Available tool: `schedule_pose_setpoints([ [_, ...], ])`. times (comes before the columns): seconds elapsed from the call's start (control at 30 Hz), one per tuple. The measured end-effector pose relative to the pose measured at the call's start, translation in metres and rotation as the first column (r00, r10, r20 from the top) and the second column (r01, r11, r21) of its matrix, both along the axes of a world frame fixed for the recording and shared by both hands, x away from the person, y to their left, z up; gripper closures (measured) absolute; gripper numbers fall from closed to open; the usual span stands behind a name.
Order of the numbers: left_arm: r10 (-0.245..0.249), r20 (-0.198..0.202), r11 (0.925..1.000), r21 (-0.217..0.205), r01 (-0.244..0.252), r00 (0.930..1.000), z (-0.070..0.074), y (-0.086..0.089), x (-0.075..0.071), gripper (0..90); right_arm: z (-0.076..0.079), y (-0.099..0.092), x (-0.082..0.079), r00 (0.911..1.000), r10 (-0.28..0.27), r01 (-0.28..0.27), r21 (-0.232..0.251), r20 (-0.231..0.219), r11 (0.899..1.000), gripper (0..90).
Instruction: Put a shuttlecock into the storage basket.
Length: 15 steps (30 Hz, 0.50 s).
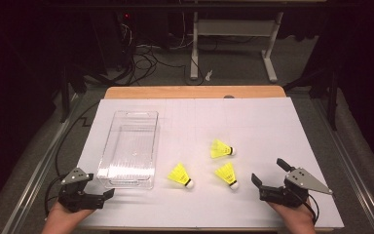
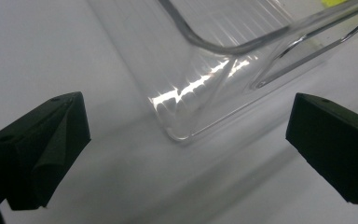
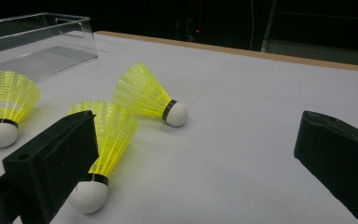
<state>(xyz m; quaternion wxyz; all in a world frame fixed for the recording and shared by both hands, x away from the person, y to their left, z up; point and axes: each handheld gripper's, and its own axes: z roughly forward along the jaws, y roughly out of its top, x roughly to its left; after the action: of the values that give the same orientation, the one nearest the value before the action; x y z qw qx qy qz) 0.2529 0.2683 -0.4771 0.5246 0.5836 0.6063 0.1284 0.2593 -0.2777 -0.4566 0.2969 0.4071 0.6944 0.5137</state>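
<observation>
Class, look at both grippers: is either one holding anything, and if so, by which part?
Nothing is held. The left gripper is open beside the clear plastic bin; the right gripper is open near the yellow shuttlecocks.

- A table [image 1: 195, 92] with a wooden top, its far edge showing as a tan strip.
- A white sheet [image 1: 253, 122] covers nearly all of it.
- A clear plastic bin [image 1: 129, 148] lies on the sheet's left part.
- Three yellow shuttlecocks lie on their sides right of the bin: the nearest one [image 1: 180, 175] close by, another [image 1: 227, 175] farther right, a third [image 1: 221, 149] beyond it.
</observation>
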Motion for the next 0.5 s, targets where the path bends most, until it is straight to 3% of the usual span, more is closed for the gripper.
schedule_pose_setpoints([
  [0.5,0.011,-0.043,0.9982,0.059,-0.009,0.9990,-0.0069,-0.0033,0.0020,0.7,0.0002,0.0000,0.0003,1.0000,0.002,-0.002,-0.003,0.000,1.000,0.2],
])
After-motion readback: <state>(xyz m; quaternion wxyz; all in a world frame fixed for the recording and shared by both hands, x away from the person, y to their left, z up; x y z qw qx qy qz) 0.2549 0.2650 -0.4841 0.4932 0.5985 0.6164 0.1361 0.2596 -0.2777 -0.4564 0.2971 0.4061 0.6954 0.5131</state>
